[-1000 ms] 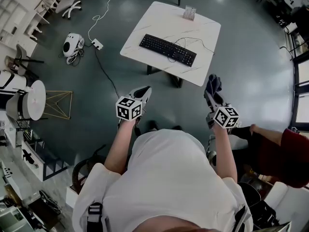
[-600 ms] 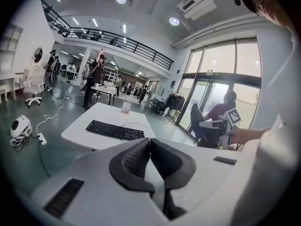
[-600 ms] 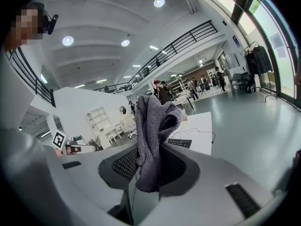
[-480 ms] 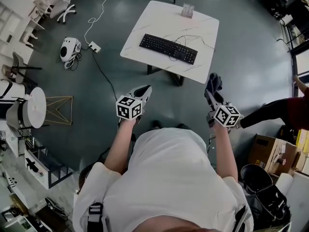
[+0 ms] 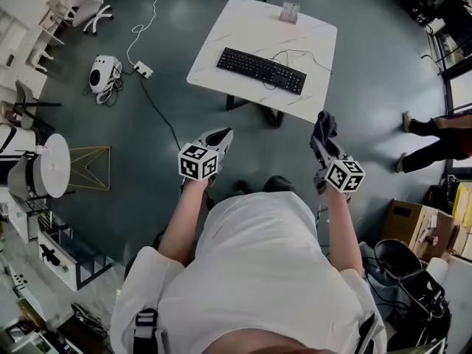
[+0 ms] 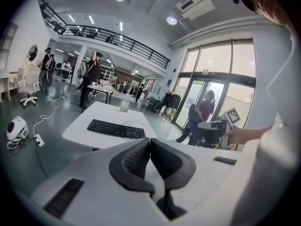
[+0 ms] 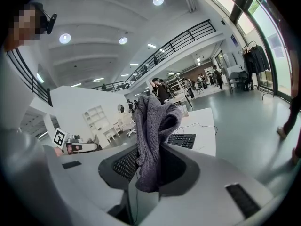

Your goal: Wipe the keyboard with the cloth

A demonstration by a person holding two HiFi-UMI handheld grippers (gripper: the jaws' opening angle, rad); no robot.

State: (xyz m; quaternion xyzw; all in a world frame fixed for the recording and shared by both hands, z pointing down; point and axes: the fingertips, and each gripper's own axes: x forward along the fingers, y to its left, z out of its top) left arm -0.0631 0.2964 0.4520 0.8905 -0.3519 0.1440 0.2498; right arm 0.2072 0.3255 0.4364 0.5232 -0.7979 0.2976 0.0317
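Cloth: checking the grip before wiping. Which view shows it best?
The right gripper view: the grey cloth fills the centre, clamped between the jaws. The head view shows only a small dark bunch; the left gripper view, at most a distant dark shape.

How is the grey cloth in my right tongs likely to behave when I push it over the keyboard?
Probably floppy: the knitted cloth slumps in folds past the right tongs, so it should bunch rather than slide flat. Likely light, since a single pinch holds it all. Its coarse weave may snag on the keyboard keys.
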